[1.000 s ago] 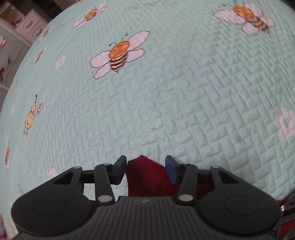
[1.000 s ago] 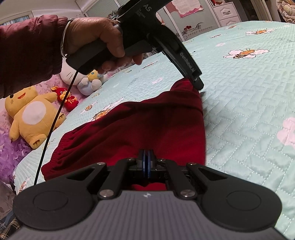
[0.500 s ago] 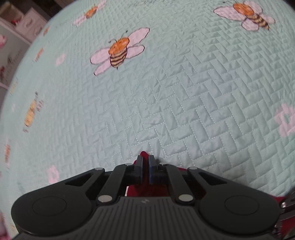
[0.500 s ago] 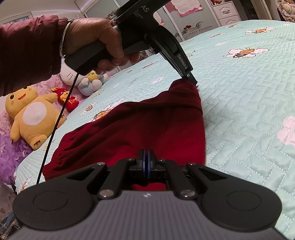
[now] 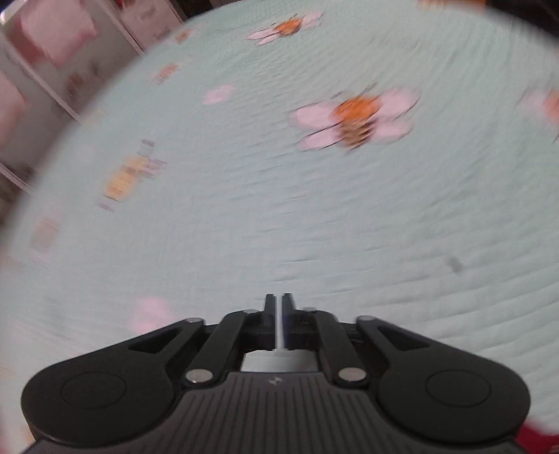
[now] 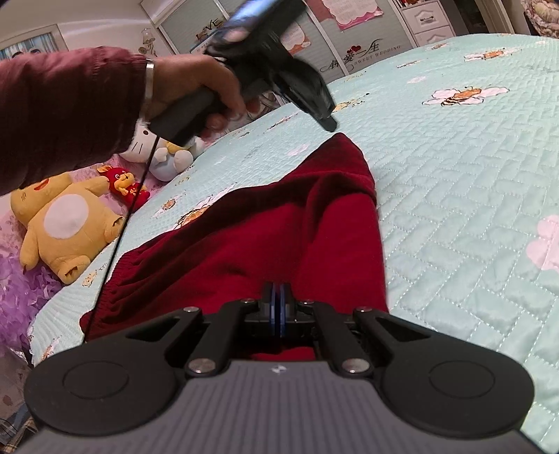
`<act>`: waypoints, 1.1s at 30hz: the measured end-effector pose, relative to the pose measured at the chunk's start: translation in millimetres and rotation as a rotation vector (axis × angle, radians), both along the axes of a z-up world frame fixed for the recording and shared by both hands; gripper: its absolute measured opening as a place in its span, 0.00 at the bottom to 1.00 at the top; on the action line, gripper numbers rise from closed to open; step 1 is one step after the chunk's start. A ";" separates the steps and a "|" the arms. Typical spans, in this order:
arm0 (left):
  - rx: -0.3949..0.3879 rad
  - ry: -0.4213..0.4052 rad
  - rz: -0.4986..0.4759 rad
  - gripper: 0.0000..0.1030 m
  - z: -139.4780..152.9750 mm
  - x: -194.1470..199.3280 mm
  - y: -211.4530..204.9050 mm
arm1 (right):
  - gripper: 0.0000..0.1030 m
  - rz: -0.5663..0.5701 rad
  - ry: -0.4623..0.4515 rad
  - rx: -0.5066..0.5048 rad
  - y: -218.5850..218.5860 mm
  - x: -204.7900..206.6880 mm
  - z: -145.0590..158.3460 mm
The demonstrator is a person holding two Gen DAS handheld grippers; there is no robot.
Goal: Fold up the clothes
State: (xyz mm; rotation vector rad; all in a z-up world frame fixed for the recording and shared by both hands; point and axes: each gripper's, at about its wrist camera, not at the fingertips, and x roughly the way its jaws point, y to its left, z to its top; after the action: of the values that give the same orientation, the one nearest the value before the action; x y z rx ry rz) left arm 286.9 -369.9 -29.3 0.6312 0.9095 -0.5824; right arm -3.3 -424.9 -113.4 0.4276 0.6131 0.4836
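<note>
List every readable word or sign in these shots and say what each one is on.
"SWEET WEDDING": under red hearts and large characters on the wardrobe door.
"VE", perhaps the end of "LOVE": on the wardrobe panel behind the left gripper.
Pink poster: print too small to read.
Left wrist view: motion blur, nothing readable.

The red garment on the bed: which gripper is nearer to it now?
Right. The right gripper sits at the red garment's near edge, jaws shut with cloth seemingly pinched. The left gripper hangs just above its far tip, apart, nothing between its nearly shut jaws.
</note>
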 end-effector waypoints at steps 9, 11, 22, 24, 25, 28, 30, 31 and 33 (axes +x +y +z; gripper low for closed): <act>0.109 0.043 -0.122 0.57 -22.9 -30.3 -13.0 | 0.01 -0.002 0.004 0.008 1.0 -0.5 0.5; 0.076 0.132 -0.072 0.04 -27.2 -18.1 -8.3 | 0.01 -0.002 0.002 0.004 1.6 -0.6 0.8; 0.162 -0.095 0.122 0.05 -20.6 -3.2 8.3 | 0.01 -0.007 0.000 0.004 1.9 -0.4 -0.3; 0.129 -0.098 0.111 0.05 -22.8 -7.7 2.3 | 0.01 -0.007 0.006 0.014 1.2 -0.2 -0.8; 0.096 -0.092 0.125 0.05 -21.2 -6.8 1.4 | 0.01 -0.008 0.005 0.013 1.5 -0.6 -0.7; 0.040 -0.088 0.133 0.05 -19.0 0.4 -3.9 | 0.01 -0.010 0.000 0.005 3.1 -2.5 0.1; 0.030 -0.080 0.126 0.05 -20.6 -4.0 -5.1 | 0.01 -0.013 0.003 0.018 0.2 -3.1 0.6; 0.025 -0.076 0.122 0.05 -21.4 -6.3 -5.8 | 0.01 -0.022 0.006 0.040 -3.9 -4.7 2.8; 0.027 -0.076 0.108 0.05 -24.9 -11.2 -7.0 | 0.06 -0.068 -0.048 0.075 -15.4 -14.1 14.7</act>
State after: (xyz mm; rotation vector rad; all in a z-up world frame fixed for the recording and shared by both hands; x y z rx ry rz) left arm 275.7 -376.9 -54.2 0.6202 0.8760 -0.4471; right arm -17.4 -440.3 -98.7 0.5051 0.5336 0.4517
